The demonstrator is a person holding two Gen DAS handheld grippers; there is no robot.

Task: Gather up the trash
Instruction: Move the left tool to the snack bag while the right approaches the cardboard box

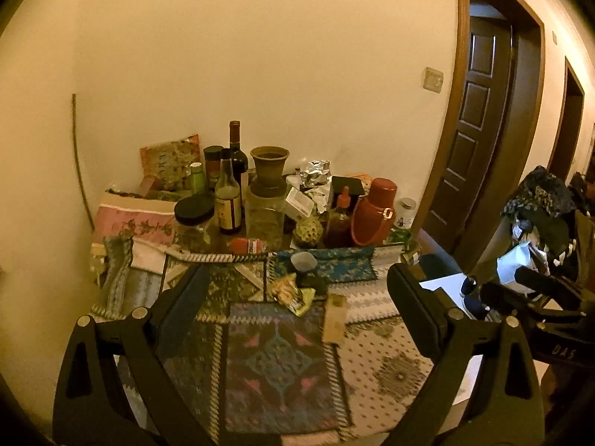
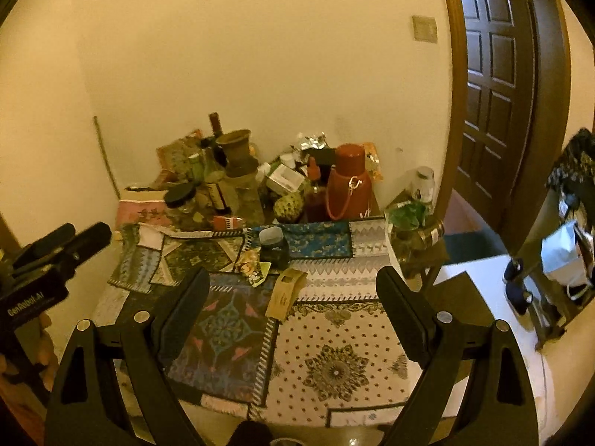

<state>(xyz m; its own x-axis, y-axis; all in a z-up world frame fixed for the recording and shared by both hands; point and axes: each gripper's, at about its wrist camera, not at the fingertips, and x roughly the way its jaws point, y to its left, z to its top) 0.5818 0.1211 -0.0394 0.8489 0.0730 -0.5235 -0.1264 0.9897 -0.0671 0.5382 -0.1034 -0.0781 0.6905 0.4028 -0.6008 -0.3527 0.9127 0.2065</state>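
Desk [image 1: 390,338], covered with patchwork cloths, set into a wall corner; door [image 1: 479,119] to its right.

Left gripper [image 1: 293,290]: jaws wide, holding nothing, raised over the desk's near edge. Also seen at the left edge of the right wrist view [image 2: 55,245], where its jaws cannot be judged.

Right gripper [image 2: 293,286]: jaws wide, holding nothing, raised over the near edge. Its body shows at the right edge of the left wrist view; whether its jaws are spread cannot be told there.

Trash, mid-desk:
- Crumpled yellow-green wrapper [image 1: 292,293] [image 2: 253,267], lying flat at the desk's middle, touching the dark jar.
- Tan paper sleeve [image 1: 334,317] [image 2: 284,293], flat, just right of the wrapper, long axis toward the near edge.

Other items:
- Dark jar with grey lid [image 1: 305,269] [image 2: 273,245], upright, just behind the wrapper.
- Small red packet [image 1: 247,245] [image 2: 227,222], lying flat in front of the bottles.
- Black-lidded glass jar [image 1: 194,221] [image 2: 182,200], toward the far left.
- Clear bottle with label [image 1: 227,200] and dark wine bottle [image 1: 237,152], upright, far edge.
- Clay pot [image 1: 269,165] [image 2: 236,150] standing on a glass jar.
- Crumpled foil [image 1: 316,174] at the far edge by the wall.
- Red flask [image 1: 373,212] [image 2: 349,182], upright, far right, with a cord loop.
- Small white jar [image 1: 406,210] [image 2: 424,184] at the far right corner.
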